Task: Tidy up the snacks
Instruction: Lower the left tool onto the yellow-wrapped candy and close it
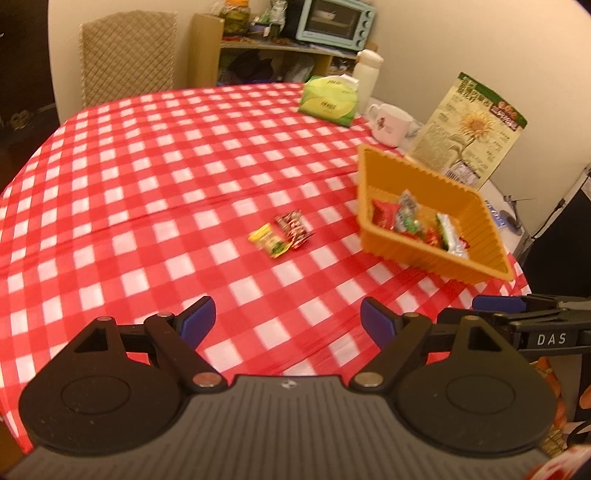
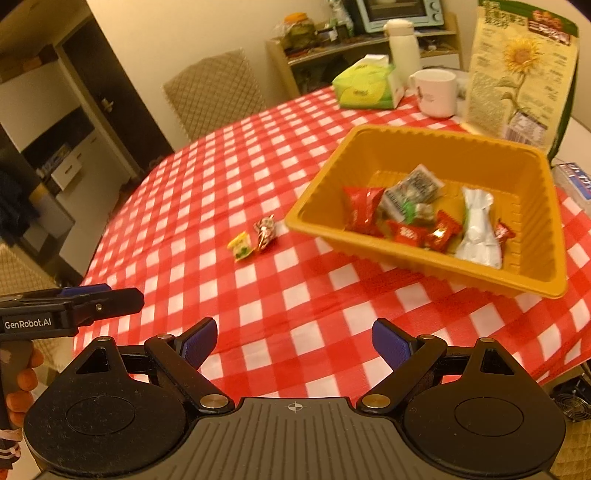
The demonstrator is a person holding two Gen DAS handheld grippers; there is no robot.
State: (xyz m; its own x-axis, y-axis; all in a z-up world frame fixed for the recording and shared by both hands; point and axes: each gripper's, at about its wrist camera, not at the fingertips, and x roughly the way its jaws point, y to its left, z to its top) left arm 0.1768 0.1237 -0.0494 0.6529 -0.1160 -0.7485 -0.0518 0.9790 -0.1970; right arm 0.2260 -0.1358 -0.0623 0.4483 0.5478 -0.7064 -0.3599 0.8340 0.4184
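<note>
Two snacks lie loose on the checked cloth (image 1: 147,192): a yellow packet (image 1: 268,240) and a red-brown candy (image 1: 293,228), touching side by side, just left of the orange tray (image 1: 476,254). The tray already holds a heap of wrapped snacks (image 2: 424,218) (red, green and silver wrappers, their print too blurred to read).

The left gripper (image 1: 287,320) hovers over the near part of the table with its jaws released and nothing between the blue pads (image 1: 199,317). The right gripper (image 2: 294,341) is likewise spread wide and empty, low over the cloth in front of the tray. Each shows at the edge of the other's view, so the two sit close together side by side.

Bare cloth lies between both grippers and the loose snacks. Behind the tray stand a tall sunflower-printed bag (image 2: 517,74), a white mug (image 2: 436,92), a green tissue pack (image 1: 328,99) and a white bottle (image 1: 367,74), all well apart from the two snacks. A quilted chair (image 1: 127,55) is at the far side of the table, and a blue toaster oven (image 1: 334,22) sits on a shelf beyond.
</note>
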